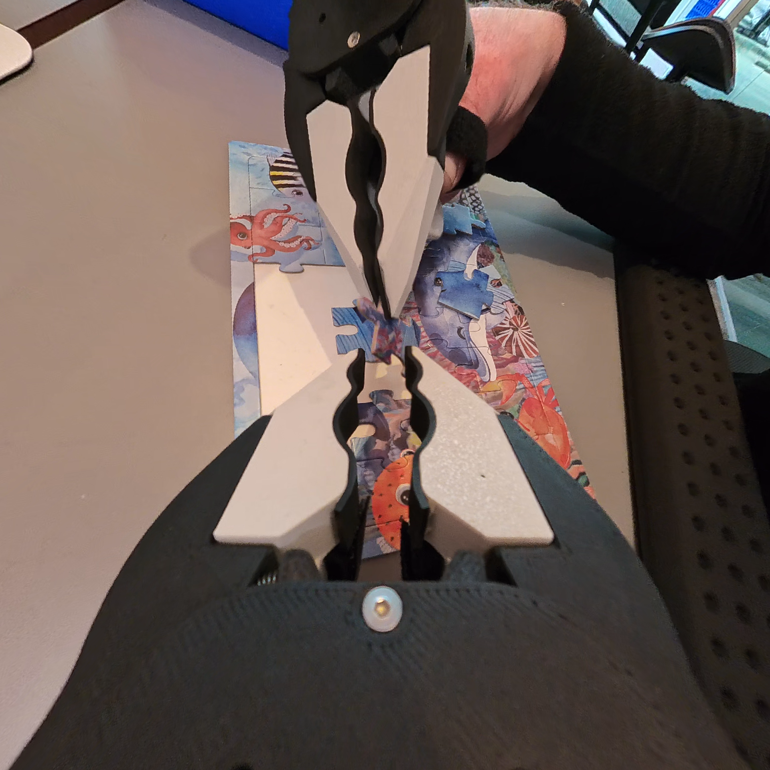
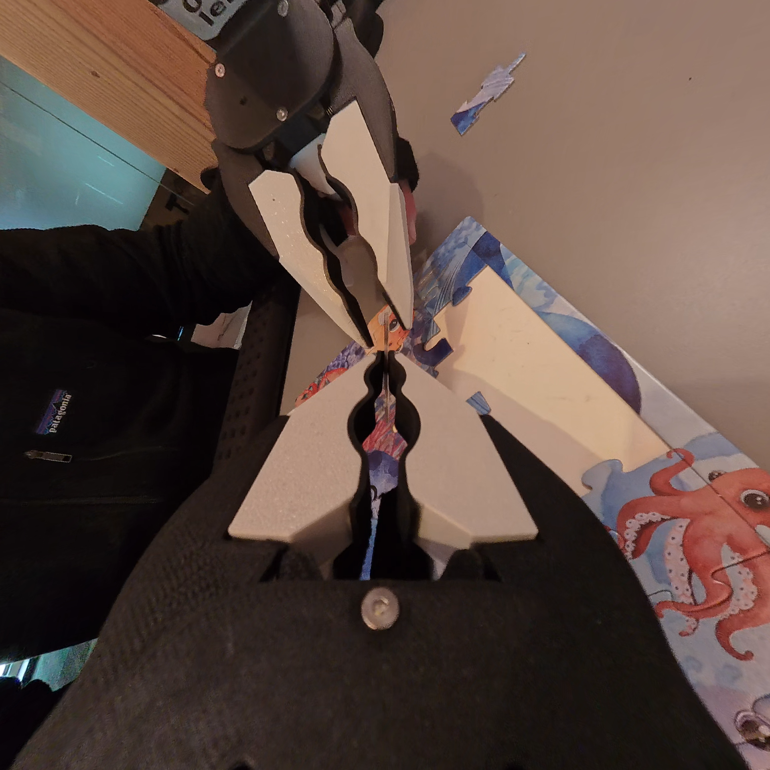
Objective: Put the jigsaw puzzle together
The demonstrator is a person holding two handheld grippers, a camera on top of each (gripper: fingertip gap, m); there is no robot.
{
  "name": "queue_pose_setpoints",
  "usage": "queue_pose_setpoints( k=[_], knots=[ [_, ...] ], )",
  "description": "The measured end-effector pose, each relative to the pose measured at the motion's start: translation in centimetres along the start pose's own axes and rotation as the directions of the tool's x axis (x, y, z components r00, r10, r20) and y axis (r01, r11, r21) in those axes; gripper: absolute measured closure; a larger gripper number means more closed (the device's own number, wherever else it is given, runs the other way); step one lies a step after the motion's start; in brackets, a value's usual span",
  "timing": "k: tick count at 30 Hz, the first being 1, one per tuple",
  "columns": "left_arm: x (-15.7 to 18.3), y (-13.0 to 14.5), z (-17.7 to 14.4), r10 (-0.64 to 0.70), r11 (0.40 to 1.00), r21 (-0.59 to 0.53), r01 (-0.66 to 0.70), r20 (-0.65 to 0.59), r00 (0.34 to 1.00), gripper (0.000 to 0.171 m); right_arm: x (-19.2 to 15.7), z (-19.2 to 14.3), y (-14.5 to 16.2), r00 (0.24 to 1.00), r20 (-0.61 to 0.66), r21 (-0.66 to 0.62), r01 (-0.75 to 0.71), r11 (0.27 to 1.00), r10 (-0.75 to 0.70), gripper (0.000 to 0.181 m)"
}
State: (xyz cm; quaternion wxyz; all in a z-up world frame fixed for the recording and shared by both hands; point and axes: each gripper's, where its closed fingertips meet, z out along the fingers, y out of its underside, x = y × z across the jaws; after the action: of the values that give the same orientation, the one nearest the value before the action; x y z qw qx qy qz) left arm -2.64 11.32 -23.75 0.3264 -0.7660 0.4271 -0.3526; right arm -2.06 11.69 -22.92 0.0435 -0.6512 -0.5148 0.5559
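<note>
A sea-themed jigsaw puzzle (image 1: pixel 291 333) lies on the grey table, partly assembled, with its cream base bare in the middle; it also shows in the right wrist view (image 2: pixel 521 354). My right gripper (image 2: pixel 385 354) is shut on a colourful puzzle piece (image 1: pixel 381 337), held upright on edge just above the bare base. It reaches down from the top of the left wrist view (image 1: pixel 389 312). My left gripper (image 1: pixel 384 353) is open, its fingertips on either side of that piece, and it shows from above in the right wrist view (image 2: pixel 385 333). A blue piece (image 1: pixel 354 329) lies right beside the held one.
Loose blue pieces (image 1: pixel 466 291) lie on the assembled right part of the puzzle. Another loose piece (image 2: pixel 487 96) lies on the bare table beyond the puzzle. A black perforated chair (image 1: pixel 687 416) stands at the table's right edge. A wooden block (image 2: pixel 104 75) is behind the left gripper. Less than 4 cm separates the two grippers' tips.
</note>
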Motion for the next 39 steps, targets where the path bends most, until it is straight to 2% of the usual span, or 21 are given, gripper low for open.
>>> queue_pose_setpoints(
  k=[5, 8, 9, 11, 16, 25, 34, 39],
  knots=[
    [0.9, -0.7, 0.2, -0.088, 0.993, 0.068, 0.095, -0.100, 0.991, 0.148, -0.8, -1.5, -2.6, 0.998, 0.009, 0.153, 0.056, 0.987, -0.058, 0.181],
    [1.5, -1.3, 0.6, -0.094, 0.989, 0.102, 0.109, -0.140, 0.986, 0.161, -1.8, -2.6, -4.2, 0.993, 0.013, 0.250, 0.111, 0.962, -0.118, 0.181],
    [1.4, -1.6, 0.7, -0.092, 0.987, 0.117, 0.108, -0.135, 0.986, 0.168, -2.1, -2.9, -4.5, 0.990, 0.009, 0.270, 0.130, 0.954, -0.138, 0.181],
    [1.1, -2.2, 0.2, -0.096, 0.982, 0.147, 0.115, -0.130, 0.987, 0.171, -2.5, -3.5, -4.9, 0.987, 0.004, 0.299, 0.151, 0.942, -0.159, 0.181],
    [0.1, -3.7, -2.1, -0.108, 0.960, 0.246, 0.132, -0.110, 0.988, 0.171, -2.6, -5.0, -5.1, 0.987, 0.009, 0.339, 0.145, 0.930, -0.158, 0.181],
    [-0.6, -5.2, -3.1, -0.091, 0.936, 0.335, 0.108, -0.065, 0.994, 0.171, -2.0, -4.6, -3.0, 0.992, 0.033, 0.244, 0.110, 0.963, -0.122, 0.181],
    [-0.1, -6.2, -2.7, -0.072, 0.927, 0.365, 0.087, -0.056, 0.996, 0.171, -1.9, -0.7, -0.8, 0.992, 0.049, 0.057, 0.111, 0.992, -0.114, 0.181],
    [-0.7, -6.3, -2.6, -0.081, 0.926, 0.368, 0.084, -0.022, 0.996, 0.170, -1.8, -0.2, -0.8, 0.993, 0.040, 0.047, 0.107, 0.993, -0.108, 0.181]
  ],
)
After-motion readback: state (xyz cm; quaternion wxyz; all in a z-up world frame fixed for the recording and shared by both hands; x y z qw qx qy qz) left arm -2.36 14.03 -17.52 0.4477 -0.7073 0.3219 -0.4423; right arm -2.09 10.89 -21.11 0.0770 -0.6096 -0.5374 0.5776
